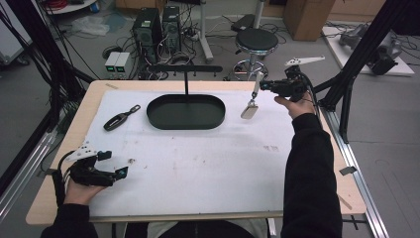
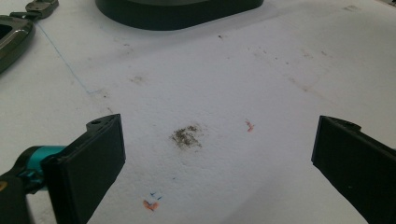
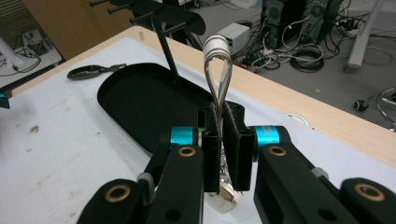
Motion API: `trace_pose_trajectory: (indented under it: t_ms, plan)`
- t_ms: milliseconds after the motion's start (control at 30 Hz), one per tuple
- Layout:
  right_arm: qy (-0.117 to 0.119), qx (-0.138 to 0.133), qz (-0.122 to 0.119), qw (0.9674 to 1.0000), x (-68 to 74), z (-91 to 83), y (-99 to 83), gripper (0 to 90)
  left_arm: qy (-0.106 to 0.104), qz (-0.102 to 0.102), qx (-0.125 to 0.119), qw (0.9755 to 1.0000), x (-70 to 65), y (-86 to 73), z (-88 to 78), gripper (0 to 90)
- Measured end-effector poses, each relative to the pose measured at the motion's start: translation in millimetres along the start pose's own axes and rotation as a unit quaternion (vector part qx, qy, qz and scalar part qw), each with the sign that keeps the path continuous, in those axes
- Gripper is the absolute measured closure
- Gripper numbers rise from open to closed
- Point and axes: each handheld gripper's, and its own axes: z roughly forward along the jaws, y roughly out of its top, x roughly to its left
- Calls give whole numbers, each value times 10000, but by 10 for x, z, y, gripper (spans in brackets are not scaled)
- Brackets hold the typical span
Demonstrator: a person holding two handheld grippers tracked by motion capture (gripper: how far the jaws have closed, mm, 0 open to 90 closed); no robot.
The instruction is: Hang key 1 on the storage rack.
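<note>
Right claw [image 3: 219,154] is clamped on a silver metal spatula with a wire-loop handle [image 1: 251,101], held above the white-covered tabletop [image 1: 208,163], just right of the black oval tray with upright rack [image 1: 186,112]. Its blade appears clear of the surface. Left claw [image 2: 215,158] rests near the front left edge, jaws apart. A dark metal utensil [image 1: 120,118] lies left of the tray.

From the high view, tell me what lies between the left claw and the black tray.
Bare white mat, lightly stained, between left claw and black tray.
</note>
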Motion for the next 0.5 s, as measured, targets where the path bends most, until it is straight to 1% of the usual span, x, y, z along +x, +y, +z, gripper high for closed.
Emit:
trace_pose_trajectory:
  t_ms: [67,100,133,167,200,267,500]
  plan:
    - [19,7,-38,10000,34,20,35,862,-6,10,1,10000,1,0,1,32]
    - [62,0,-95,9999,71,39,80,862,-10,11,1,10000,1,0,1,32]
    - [62,0,-95,9999,71,39,80,862,-7,14,-2,10000,1,0,0,32]
    - [118,-29,-160,9998,111,50,124,862,-8,12,-6,10000,1,0,0,32]
    - [118,-29,-160,9998,111,50,124,862,-4,3,-4,10000,1,-1,-1,32]
    - [214,-74,-230,9995,161,67,181,862,-18,10,-8,10000,3,0,0,32]
    - [277,-44,-330,9991,250,126,294,862,-18,-3,-19,10000,8,-1,-1,32]
